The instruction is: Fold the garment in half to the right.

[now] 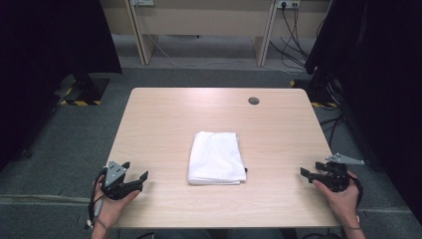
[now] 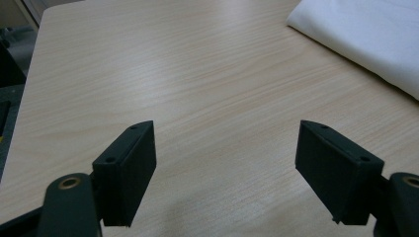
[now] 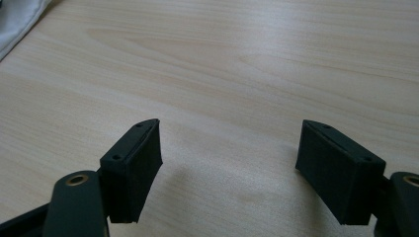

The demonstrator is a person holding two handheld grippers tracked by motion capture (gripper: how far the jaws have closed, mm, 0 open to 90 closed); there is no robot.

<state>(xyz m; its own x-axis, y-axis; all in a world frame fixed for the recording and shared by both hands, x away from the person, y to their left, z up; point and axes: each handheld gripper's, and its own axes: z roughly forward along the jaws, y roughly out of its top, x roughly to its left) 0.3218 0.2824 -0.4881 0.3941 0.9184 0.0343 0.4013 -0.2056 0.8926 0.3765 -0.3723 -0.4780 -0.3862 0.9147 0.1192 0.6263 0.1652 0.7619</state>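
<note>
In the high view, the left gripper [image 1: 133, 172], a black two-jaw tool with a grey three-cornered plate on top, is held in the person's left hand [image 1: 110, 201] at about 8 o'clock of the light wooden rectangular table [image 1: 164, 114], over the near left corner. Its jaws stand wide apart and hold nothing; in the left gripper view [image 2: 225, 168] there is only bare wood grain between them.

At the middle of the table, a little toward 6 o'clock, lies the white folded cloth [image 1: 216, 157], flat on the wood and well apart from both grippers. In the left gripper view, the cloth [image 2: 365, 34] is at 1 o'clock, beyond the jaws. A small round grey grommet [image 1: 254, 100] sits in the tabletop at about 1 o'clock, near the far edge.

The right gripper [image 1: 311, 170], of the same black kind, is in the right hand [image 1: 343, 196] at about 4 o'clock, by the near right corner. Its jaws are also spread wide with nothing in them, as the right gripper view [image 3: 228, 165] shows. There an edge of the cloth [image 3: 17, 19] appears at 10 o'clock.
</note>
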